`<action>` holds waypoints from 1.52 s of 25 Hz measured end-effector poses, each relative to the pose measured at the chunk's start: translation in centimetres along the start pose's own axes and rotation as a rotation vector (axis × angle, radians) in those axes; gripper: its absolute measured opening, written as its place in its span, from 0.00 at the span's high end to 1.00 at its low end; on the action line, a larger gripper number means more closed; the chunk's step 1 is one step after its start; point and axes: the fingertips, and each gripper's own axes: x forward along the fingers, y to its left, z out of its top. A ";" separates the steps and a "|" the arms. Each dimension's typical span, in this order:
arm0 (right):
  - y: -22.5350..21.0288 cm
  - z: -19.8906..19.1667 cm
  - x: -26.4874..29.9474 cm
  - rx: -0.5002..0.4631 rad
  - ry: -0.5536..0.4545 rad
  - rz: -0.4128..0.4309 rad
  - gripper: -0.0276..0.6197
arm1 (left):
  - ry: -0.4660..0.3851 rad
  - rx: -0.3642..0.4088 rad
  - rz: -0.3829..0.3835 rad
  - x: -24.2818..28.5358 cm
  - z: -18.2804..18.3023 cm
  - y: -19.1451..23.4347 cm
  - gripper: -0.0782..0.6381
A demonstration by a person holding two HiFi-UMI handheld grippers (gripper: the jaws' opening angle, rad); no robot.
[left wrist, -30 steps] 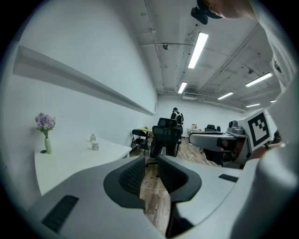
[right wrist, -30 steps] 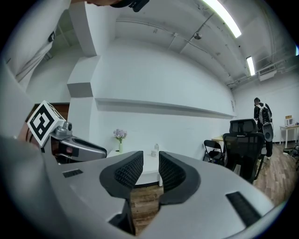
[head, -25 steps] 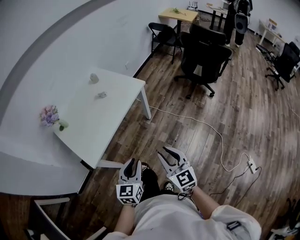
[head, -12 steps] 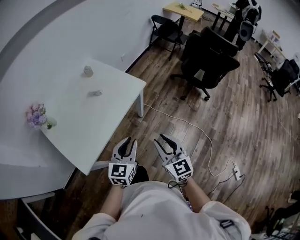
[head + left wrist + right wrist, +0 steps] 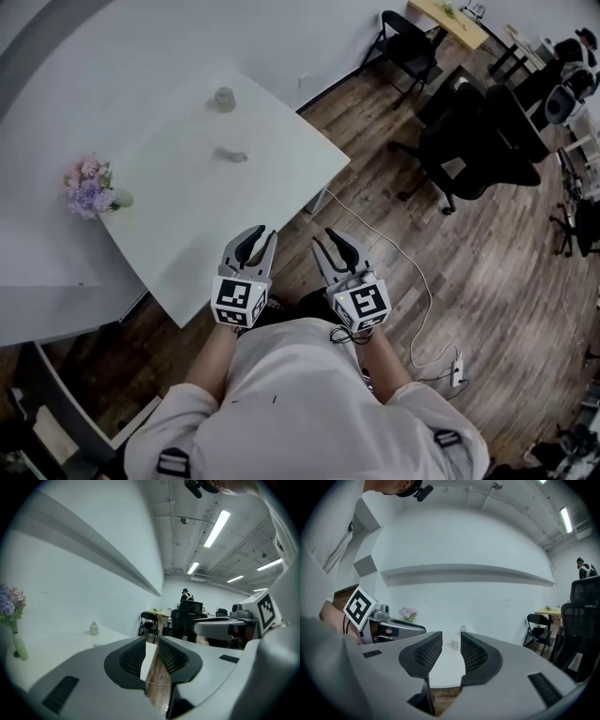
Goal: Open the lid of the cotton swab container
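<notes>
The person has both grippers pulled in close over the wood floor [image 5: 450, 253]. The left gripper [image 5: 258, 236] and right gripper [image 5: 330, 240] have their jaws slightly spread, nothing between them. Further out on the white surface [image 5: 187, 244] sits a small clear container [image 5: 232, 155], with a little bottle [image 5: 223, 97] beyond it.

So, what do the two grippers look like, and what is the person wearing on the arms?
Both are alike: the left gripper and the right gripper have pale grey curved shells with dark ribbed pads inside. Each carries a white cube with black square markers. A thin dark cable loops below the right one. The person wears a light short-sleeved shirt.
</notes>
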 end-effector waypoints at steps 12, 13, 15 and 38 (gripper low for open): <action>-8.1 2.8 17.8 -0.160 0.063 0.470 0.79 | 0.024 -0.164 0.432 10.1 1.6 11.0 0.75; -8.6 3.3 18.9 -0.185 0.074 0.512 0.79 | 0.024 -0.185 0.464 10.8 1.9 11.4 0.75; -10.1 4.0 20.8 -0.214 0.083 0.564 0.79 | 0.026 -0.215 0.502 12.4 2.4 11.8 0.75; -6.9 -1.9 30.6 -0.262 0.261 0.844 0.77 | 0.125 -0.396 0.710 11.0 -4.3 17.5 0.75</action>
